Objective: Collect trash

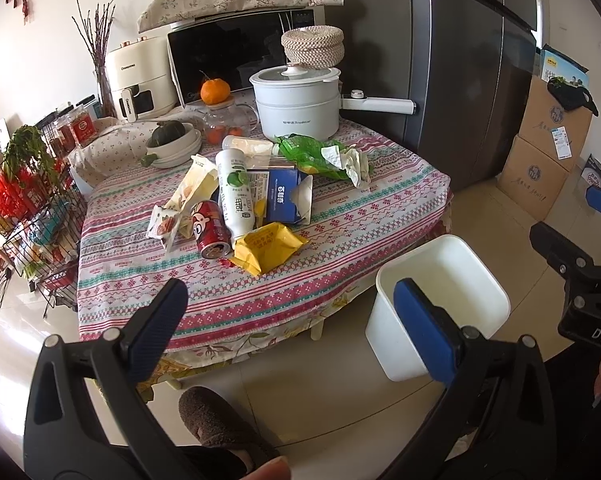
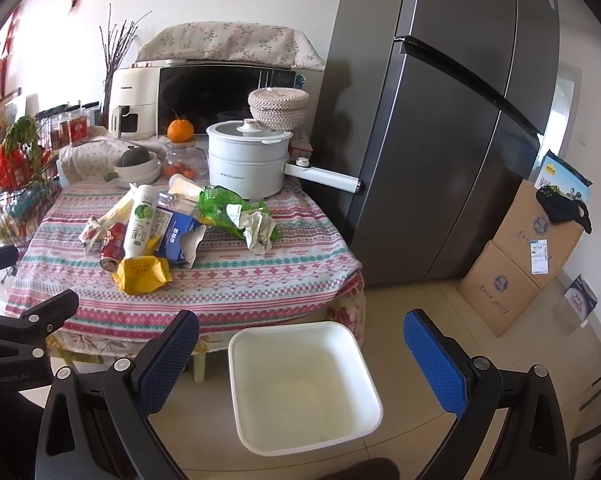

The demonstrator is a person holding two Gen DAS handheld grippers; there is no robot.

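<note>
Trash lies in a pile on the striped tablecloth (image 1: 340,240): a yellow wrapper (image 1: 266,250), a red can (image 1: 210,230) on its side, a white bottle (image 1: 236,194), a blue carton (image 1: 284,196), a green bag (image 1: 312,152) with crumpled paper (image 1: 356,164), and snack packets (image 1: 164,226). A white bin (image 1: 440,304) stands empty on the floor right of the table; it also shows in the right wrist view (image 2: 304,384). My left gripper (image 1: 290,300) is open and empty, held before the table's near edge. My right gripper (image 2: 300,344) is open and empty above the bin.
A white electric pot (image 1: 296,102), microwave (image 1: 228,60), air fryer (image 1: 140,76), bowls with a squash (image 1: 172,140) and an orange (image 1: 214,90) stand at the table's back. A fridge (image 1: 460,60) is at right, cardboard boxes (image 1: 540,152) beyond it, a wire rack (image 1: 28,208) at left. A slipper (image 1: 220,420) is below.
</note>
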